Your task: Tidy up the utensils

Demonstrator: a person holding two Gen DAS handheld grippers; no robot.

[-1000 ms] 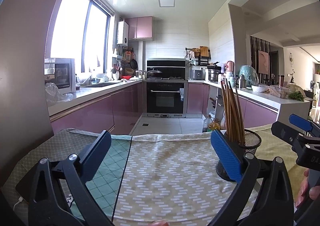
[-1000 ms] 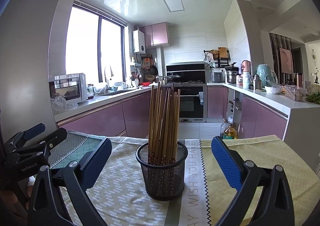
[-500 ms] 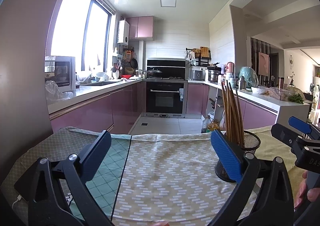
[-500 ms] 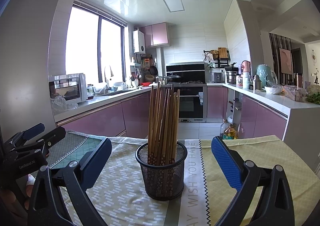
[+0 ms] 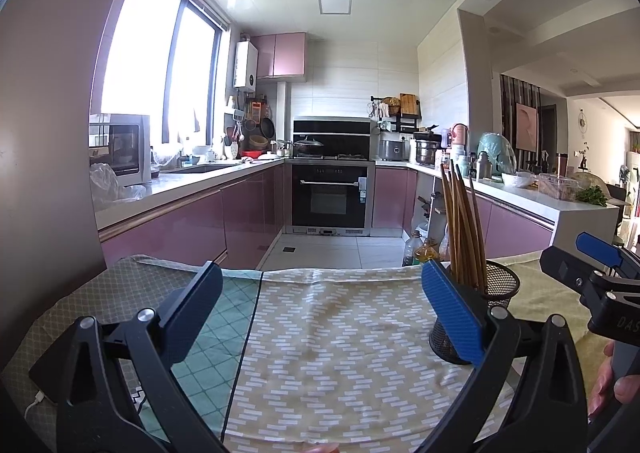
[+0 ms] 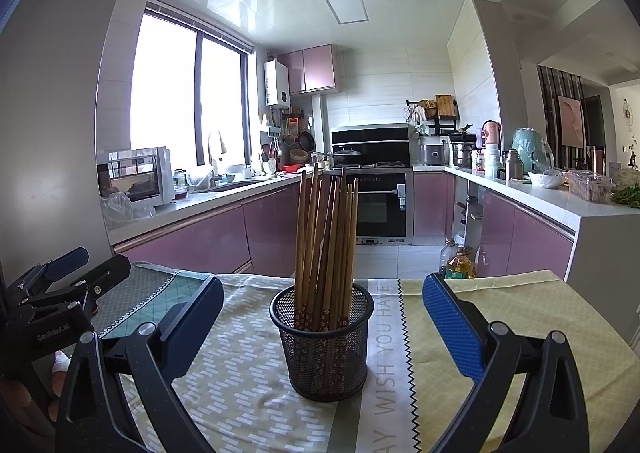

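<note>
From my right hand-held gripper [image 6: 320, 317] the mesh cup [image 6: 323, 345] of wooden chopsticks [image 6: 326, 237] stands dead ahead, framed between its wide-spread jaws, resting on the cloth-covered tabletop [image 6: 500, 305]; the sticks run nearly upright, fanning slightly at the top; my left hand-held gripper [image 5: 320, 305], also spread wide and empty, has the cup off to its right; I judge the right the nearer, better-placed one.
</note>
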